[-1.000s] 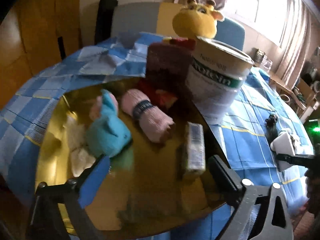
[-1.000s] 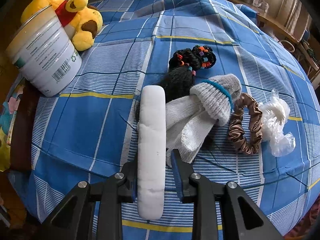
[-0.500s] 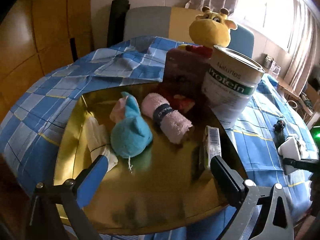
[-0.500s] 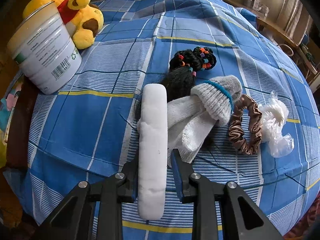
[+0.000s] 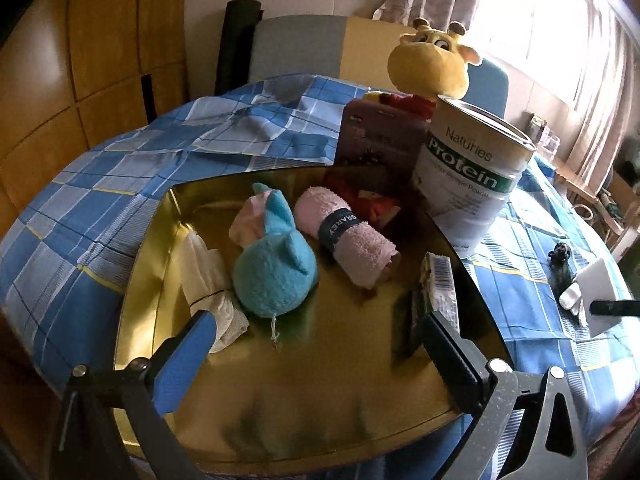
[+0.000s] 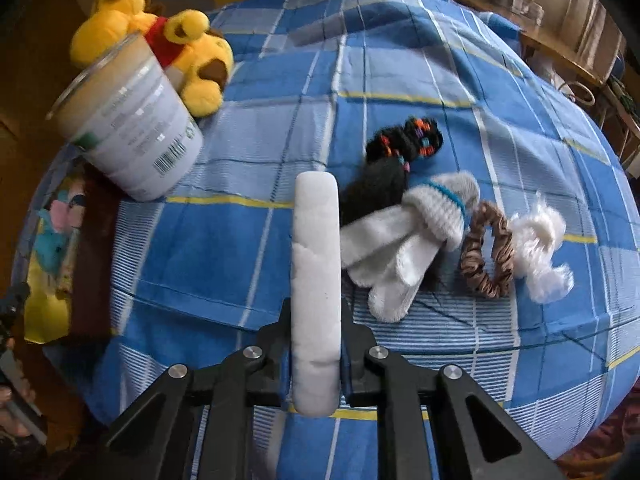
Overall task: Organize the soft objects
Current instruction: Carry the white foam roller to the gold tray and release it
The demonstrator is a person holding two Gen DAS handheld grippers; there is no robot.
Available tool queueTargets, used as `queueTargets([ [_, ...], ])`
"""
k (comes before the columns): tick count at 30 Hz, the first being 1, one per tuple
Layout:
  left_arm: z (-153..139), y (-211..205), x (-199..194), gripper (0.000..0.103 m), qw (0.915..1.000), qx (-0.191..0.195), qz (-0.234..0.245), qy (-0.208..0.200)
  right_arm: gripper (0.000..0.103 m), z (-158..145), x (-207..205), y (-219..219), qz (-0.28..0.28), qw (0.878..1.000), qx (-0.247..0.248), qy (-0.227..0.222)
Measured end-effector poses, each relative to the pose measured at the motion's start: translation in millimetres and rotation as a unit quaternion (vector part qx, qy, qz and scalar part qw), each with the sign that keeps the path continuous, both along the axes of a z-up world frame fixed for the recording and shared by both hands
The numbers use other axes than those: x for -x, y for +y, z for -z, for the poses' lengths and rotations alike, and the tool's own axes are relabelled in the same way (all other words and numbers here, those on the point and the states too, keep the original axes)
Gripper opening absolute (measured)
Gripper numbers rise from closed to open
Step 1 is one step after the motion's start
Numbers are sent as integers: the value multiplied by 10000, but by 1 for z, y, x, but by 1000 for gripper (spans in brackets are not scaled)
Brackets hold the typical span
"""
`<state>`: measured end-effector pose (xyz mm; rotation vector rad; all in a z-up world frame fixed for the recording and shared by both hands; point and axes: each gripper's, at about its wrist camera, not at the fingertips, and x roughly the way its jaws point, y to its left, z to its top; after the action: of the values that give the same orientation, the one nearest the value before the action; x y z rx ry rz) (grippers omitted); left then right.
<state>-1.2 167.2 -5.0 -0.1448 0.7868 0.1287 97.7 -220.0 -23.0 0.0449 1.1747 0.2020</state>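
My right gripper (image 6: 316, 344) is shut on a white foam pad (image 6: 316, 264) and holds it above the blue checked cloth. White socks (image 6: 404, 240), a brown scrunchie (image 6: 486, 256), a black hair piece (image 6: 384, 184) and a white fluffy item (image 6: 540, 244) lie just right of it. My left gripper (image 5: 316, 356) is open and empty over the near side of a gold tray (image 5: 304, 396). The tray holds a blue plush (image 5: 276, 272), a rolled pink towel (image 5: 348, 240), a white cloth (image 5: 208, 284) and a small packet (image 5: 440, 288).
A white protein tin (image 5: 472, 176) stands at the tray's far right, also in the right wrist view (image 6: 132, 128). A dark box (image 5: 380, 140) and a yellow giraffe plush (image 5: 432, 60) stand behind it. A yellow bear plush (image 6: 188, 52) lies beside the tin.
My left gripper has pulled back and risen, so the tray looks farther off. My right gripper has lifted with the foam pad and shifted slightly; the tin and bear now sit nearer the middle.
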Motion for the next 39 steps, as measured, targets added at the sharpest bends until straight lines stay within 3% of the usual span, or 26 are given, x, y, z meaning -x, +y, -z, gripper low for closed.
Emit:
queueTargets([
  [8, 0, 6, 2, 103, 9999, 87, 62, -45, 17, -35, -27, 2, 244, 9988, 381, -207],
  [16, -1, 16, 5, 103, 9994, 261, 213, -96, 17, -99, -128, 17, 726, 9898, 1093, -559],
  [24, -10, 36, 8, 103, 9982, 464, 227, -288, 17, -183, -227, 106, 622, 9748, 1617, -1403],
  [28, -13, 44, 9, 103, 9976, 552, 217, -345, 17, -233, -250, 180, 211, 9652, 1346, -2231],
  [32, -12, 51, 8, 103, 9979, 548, 88, -336, 17, -260, -237, 261, -773, 9545, 865, -2749],
  [35, -11, 59, 8, 103, 9978, 558, -91, -335, 17, -251, -202, 319, -1802, 9421, 590, -2765],
  [39, -14, 74, 14, 103, 9971, 513, -407, -385, 17, -206, -140, 366, -2926, 9283, 397, -2259],
])
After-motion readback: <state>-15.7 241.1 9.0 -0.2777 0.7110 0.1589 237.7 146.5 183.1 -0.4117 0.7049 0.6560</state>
